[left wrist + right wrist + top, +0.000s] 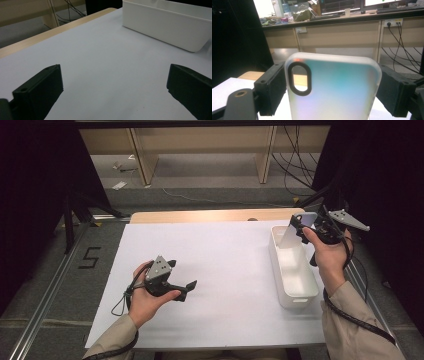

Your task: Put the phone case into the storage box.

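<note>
Phone case [332,87], translucent with a bluish tint and an oval camera cutout at one upper corner, is clamped between the jaws of the right tool [306,226], jaws pressing on its two long edges. In the high view the case [294,234] hangs above the far end of the white bin [295,297], long axis tilted, lower end pointing down and left into the bin; whether that end touches the bin floor I cannot tell. Relation that matters: bin lies directly below the case, so the likely move is down, then release. Bin's long axis runs near to far along the right side of the bench [220,265]. Left tool [189,287] sits well apart at near left, low over the bench, jaws spread wide and empty. Left gripper view adds the bin's side wall [165,25] seen from afar; right gripper view shows the grip on the case but not the bin beneath.
</note>
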